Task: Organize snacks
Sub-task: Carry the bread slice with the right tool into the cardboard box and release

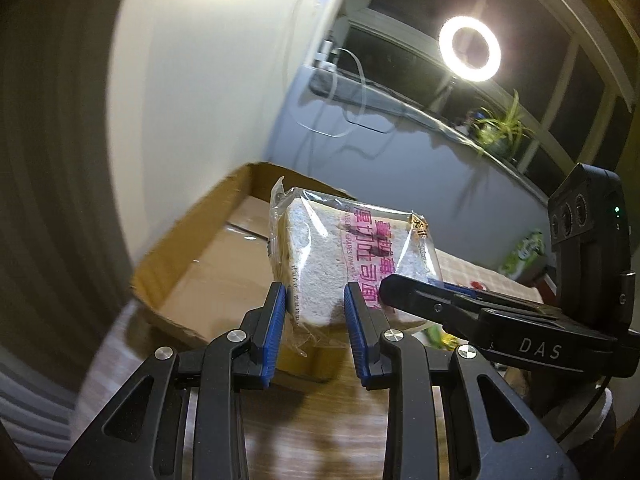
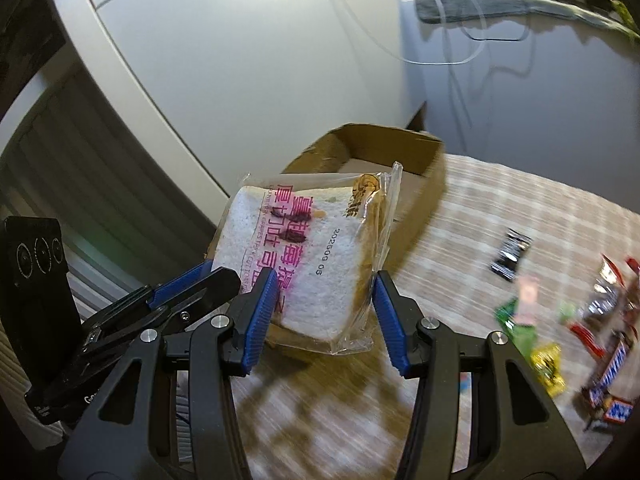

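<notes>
A clear packet of thick sliced bread (image 1: 320, 264) with pink print is held up in the air over the near edge of an open cardboard box (image 1: 192, 264). My left gripper (image 1: 316, 308) is shut on one side of it, its blue pads pressing the slice. In the left wrist view the right gripper's fingers (image 1: 420, 296) reach in from the right onto the same packet. From the right wrist the bread packet (image 2: 304, 264) sits between the blue pads of my right gripper (image 2: 324, 304), which is shut on it. The left gripper (image 2: 192, 284) clamps its left edge. The box (image 2: 400, 144) lies behind.
Loose snacks lie at the right on the checked tablecloth (image 2: 500, 208): Snickers bars (image 2: 608, 380), a black packet (image 2: 512, 254), green (image 2: 516, 320) and yellow (image 2: 548, 364) wrappers. A white cabinet (image 2: 240, 60) stands behind the box. A ring light (image 1: 470, 48) and a plant (image 1: 500, 124) are by the window.
</notes>
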Tool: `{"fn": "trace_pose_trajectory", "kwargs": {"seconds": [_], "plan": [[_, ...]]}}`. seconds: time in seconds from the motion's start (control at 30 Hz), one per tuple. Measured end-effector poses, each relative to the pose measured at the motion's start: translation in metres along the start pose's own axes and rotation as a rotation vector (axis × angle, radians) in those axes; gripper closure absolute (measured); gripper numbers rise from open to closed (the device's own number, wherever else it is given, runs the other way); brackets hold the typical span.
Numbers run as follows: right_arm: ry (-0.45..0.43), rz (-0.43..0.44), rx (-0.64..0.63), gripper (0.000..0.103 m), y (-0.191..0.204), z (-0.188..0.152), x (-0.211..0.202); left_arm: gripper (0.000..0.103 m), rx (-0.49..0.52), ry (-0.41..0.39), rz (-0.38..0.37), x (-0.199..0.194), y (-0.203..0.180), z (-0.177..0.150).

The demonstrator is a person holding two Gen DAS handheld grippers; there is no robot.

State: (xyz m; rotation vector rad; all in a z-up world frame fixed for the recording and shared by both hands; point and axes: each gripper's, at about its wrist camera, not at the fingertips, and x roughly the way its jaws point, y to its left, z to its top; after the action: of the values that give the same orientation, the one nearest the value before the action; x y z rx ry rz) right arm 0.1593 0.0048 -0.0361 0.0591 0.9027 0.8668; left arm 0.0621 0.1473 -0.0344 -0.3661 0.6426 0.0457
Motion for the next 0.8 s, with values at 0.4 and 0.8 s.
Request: {"fn": "trace_pose_trajectory", "kwargs": {"seconds": [0.4,0.8], "plan": [[0.079,0.021,-0.050,0.051,0.022,0.017,0.057,0.075,-0.056,0.016,0.055,0.015,0.049,0.005],[0.089,-0.012,-0.077,0.051,0.025,0.023,0.074,0.075,-0.030,0.019,0.118,0.020,0.052,0.007]]}}
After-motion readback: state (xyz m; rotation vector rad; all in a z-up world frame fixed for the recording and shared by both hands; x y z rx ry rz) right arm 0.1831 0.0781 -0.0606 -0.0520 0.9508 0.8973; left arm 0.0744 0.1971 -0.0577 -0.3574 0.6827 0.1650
